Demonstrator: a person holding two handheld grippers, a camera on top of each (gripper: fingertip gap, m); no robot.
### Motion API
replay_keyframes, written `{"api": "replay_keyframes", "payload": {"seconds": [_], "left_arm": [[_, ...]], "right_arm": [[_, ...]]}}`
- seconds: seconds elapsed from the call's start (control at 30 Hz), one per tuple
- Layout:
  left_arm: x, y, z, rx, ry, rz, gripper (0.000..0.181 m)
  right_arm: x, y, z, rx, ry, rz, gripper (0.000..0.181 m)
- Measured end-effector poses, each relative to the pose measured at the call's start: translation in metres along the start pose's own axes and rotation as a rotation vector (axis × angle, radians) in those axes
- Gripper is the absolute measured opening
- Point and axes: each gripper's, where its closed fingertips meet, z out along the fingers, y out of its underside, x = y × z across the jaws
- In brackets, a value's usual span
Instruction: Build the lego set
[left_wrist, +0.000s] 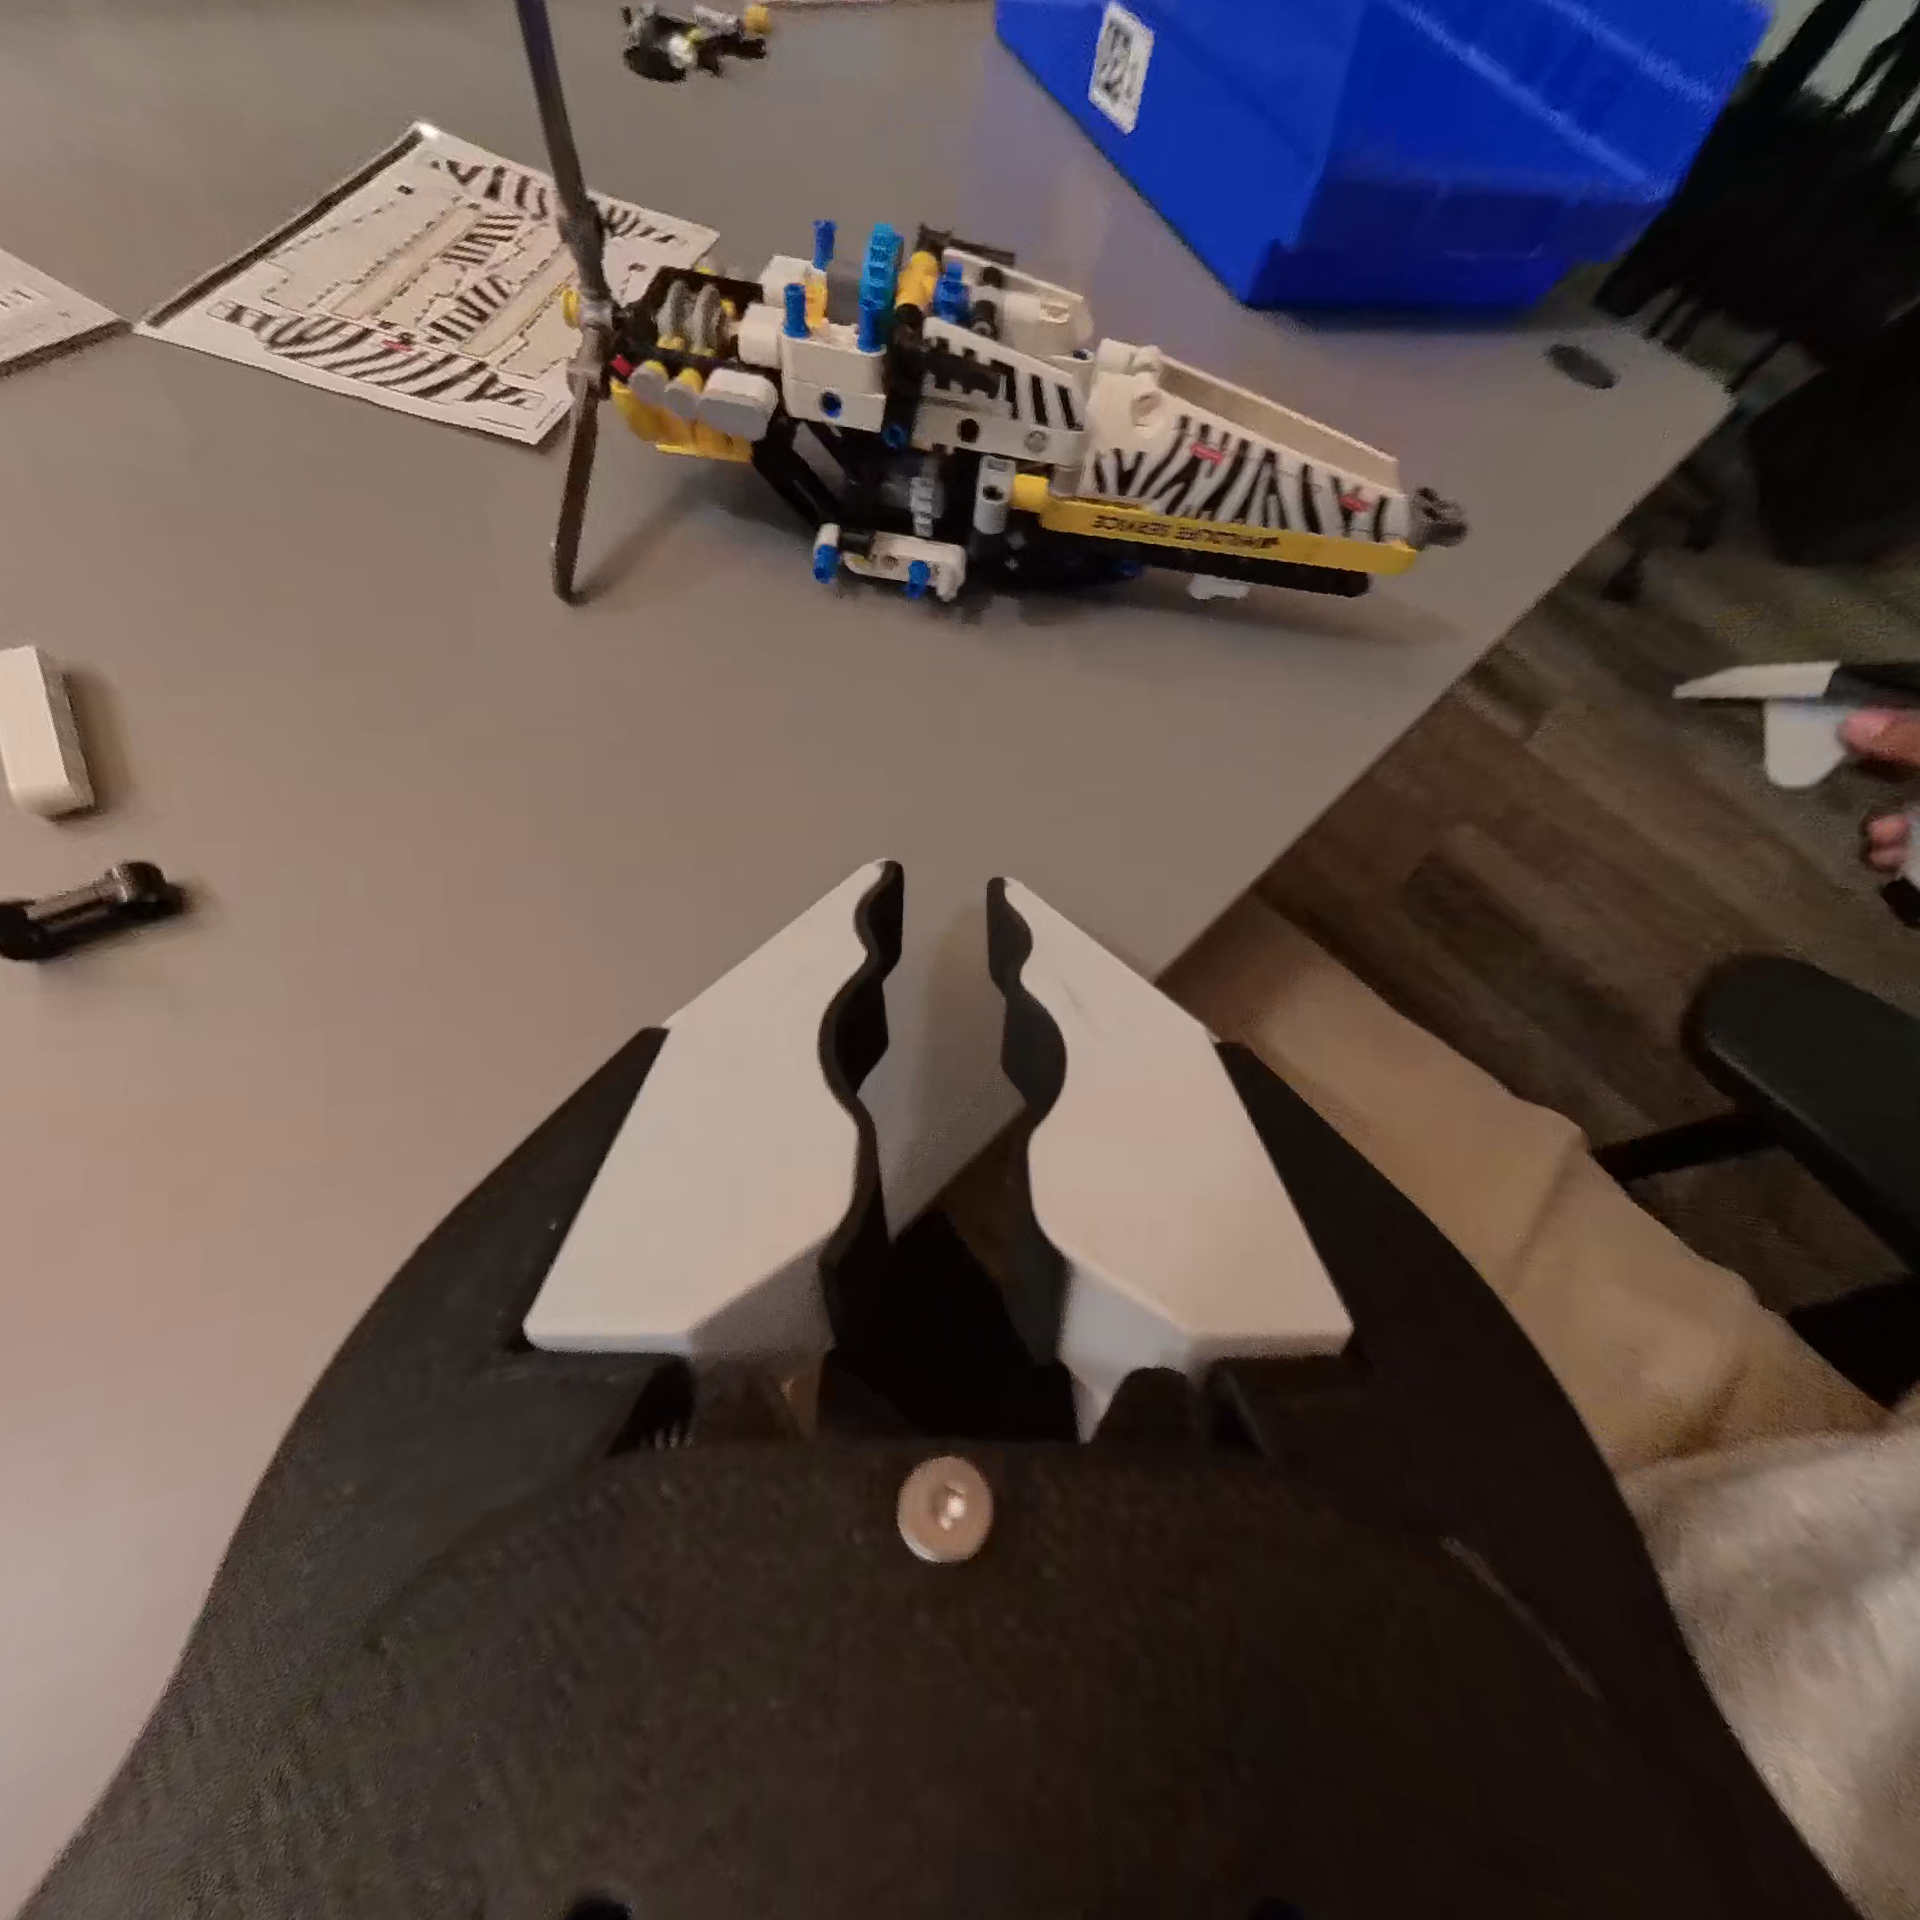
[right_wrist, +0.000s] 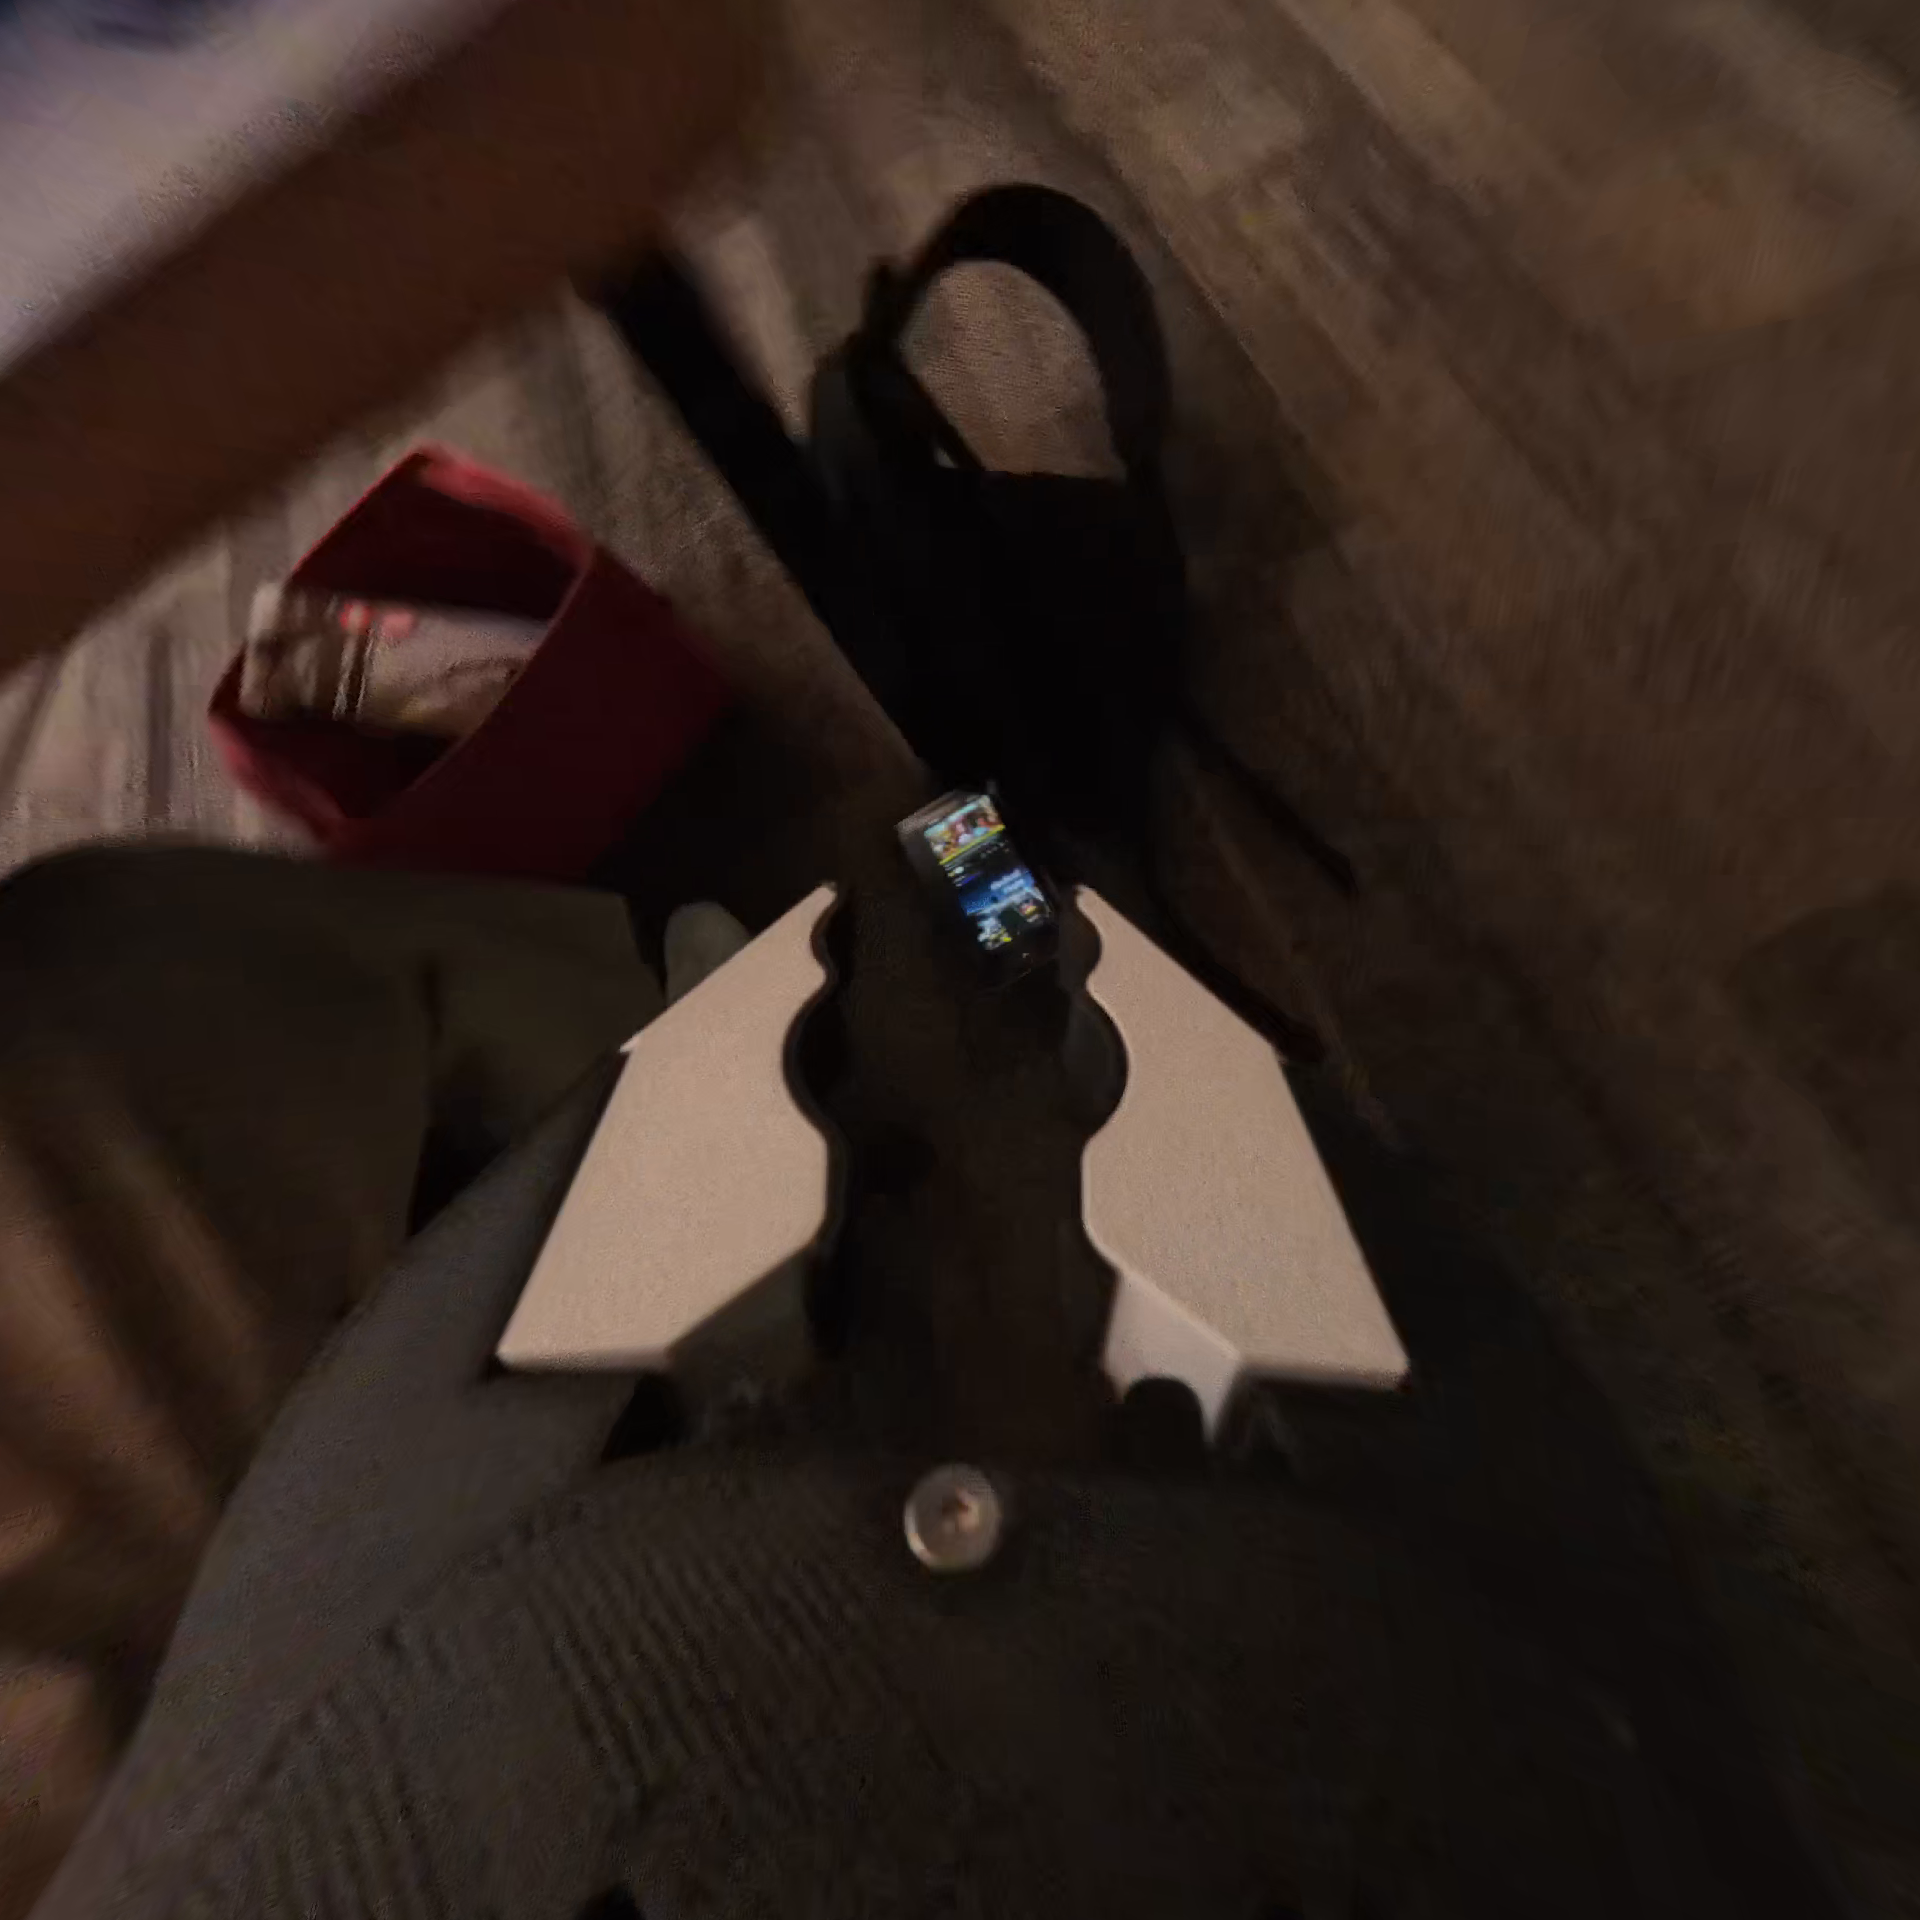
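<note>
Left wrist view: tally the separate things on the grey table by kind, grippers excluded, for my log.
Lego model with propeller: 1
Small loose assemblies, black one and far one: 2
White block: 1
Printed sheets, striped one and edge one: 2
Blue bin: 1
Total: 7

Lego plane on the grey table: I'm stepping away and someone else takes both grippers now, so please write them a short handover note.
Left gripper: slightly open, empty, over the near edge of the table, pointing at the plane.
Right gripper: open, empty, off the table, aimed at the floor toward a black bag and a red bin; that view is blurred.
Done: body with zebra-striped tail and propeller stands assembled.
Loose: a white piece and a black piece at the table's left, a small sub-build at the far edge, the sticker sheet, the blue bin.
Left: blue pins on the body are still bare; presumably more goes on.
</note>
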Motion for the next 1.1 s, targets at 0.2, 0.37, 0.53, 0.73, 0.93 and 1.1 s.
{"api": "replay_keyframes", "payload": {"seconds": [0.2, 0.37, 0.53, 0.73, 0.93, 1.1], "left_arm": [[0.000, -0.035, 0.011, 0.238, 0.058, -0.093, 0.029], [-0.029, -0.053, -0.011, 0.506, 0.198, -0.453, 0.018], [-0.022, -0.051, 0.005, 0.411, 0.209, -0.424, 0.016], [-0.021, -0.046, 0.016, 0.326, 0.222, -0.414, 0.006], [-0.021, -0.047, 0.017, 0.332, 0.200, -0.392, 0.001], [-0.022, -0.046, 0.020, 0.322, 0.179, -0.390, 0.002]], "right_arm": [[0.161, 0.124, 0.118, -0.032, 0.065, 0.552, 0.038], [0.252, 0.266, 0.192, -0.256, 0.238, 0.643, 0.019], [0.298, 0.350, 0.227, -0.366, 0.313, 0.730, 0.021], [0.318, 0.372, 0.273, -0.299, 0.265, 0.915, 0.029], [0.324, 0.403, 0.301, -0.379, 0.301, 1.009, 0.047], [0.324, 0.417, 0.311, -0.456, 0.348, 0.994, 0.035]]}}
